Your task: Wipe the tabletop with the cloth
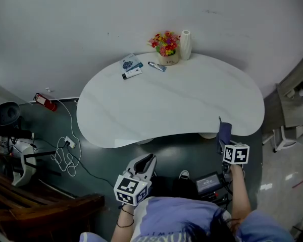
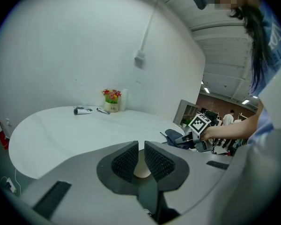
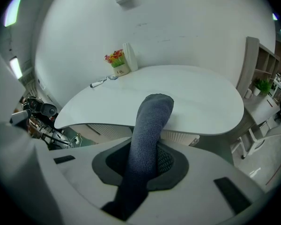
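Your left gripper [image 1: 147, 161] hangs low in front of you, short of the table's near edge and over the dark floor. Its jaws are pressed almost together, with only a thin slit between the pads [image 2: 125, 161] and nothing in them.

Your right gripper [image 1: 223, 144] is at the near right rim of the table, jaws pinching the cloth [image 3: 149, 125]. The cloth is dark blue-grey knit. It stands up out of the jaws and its top end is rounded over. In the head view that top end overlaps the table rim, but you can't tell if it's touching the top.

The table [image 1: 166, 105] is white and kidney-shaped, and most of its top is bare. Everything on it sits at the far edge by the wall:
- A flower pot [image 1: 165, 46] holds red and yellow flowers.
- A white vase [image 1: 185, 44] is just beside the pot on its right.
- A small tube [image 1: 156, 66] lies just left of the pot.
- A blue packet [image 1: 132, 63] lies further left, with a second tube [image 1: 132, 73] right next to it.

On the floor to the left there's a white power strip [image 1: 68, 143] with a looped cable. Beyond it, near the wall, lies a red object [image 1: 44, 102].
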Motion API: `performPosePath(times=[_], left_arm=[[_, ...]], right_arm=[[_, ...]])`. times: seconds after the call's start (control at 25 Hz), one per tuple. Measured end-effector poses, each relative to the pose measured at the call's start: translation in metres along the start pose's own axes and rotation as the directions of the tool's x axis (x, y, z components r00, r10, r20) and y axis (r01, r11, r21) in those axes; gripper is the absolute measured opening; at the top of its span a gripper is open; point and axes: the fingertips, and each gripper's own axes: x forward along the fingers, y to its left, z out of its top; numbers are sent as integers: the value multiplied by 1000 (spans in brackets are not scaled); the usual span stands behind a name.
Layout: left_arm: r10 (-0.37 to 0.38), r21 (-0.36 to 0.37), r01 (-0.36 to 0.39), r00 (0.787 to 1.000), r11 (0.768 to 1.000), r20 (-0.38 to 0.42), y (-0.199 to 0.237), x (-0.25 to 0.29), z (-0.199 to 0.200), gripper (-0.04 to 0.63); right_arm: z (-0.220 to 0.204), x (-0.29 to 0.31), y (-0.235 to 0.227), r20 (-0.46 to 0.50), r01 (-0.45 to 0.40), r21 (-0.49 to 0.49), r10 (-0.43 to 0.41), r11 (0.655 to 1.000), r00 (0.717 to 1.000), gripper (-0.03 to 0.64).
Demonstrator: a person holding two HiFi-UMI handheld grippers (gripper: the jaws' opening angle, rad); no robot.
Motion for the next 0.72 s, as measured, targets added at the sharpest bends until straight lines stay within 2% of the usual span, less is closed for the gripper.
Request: performPosePath(times=[0.44,0.72], left_arm=[[44,6,-44,998,999,38,-31,-8,1,34],[127,-15,-127,991,992,49,-38,-32,-8,34]], right_arm=[[19,-39,37,90,-130,-139,143,982,986,71],[15,-61,59,108,-193,-195,217,962,970,71]])
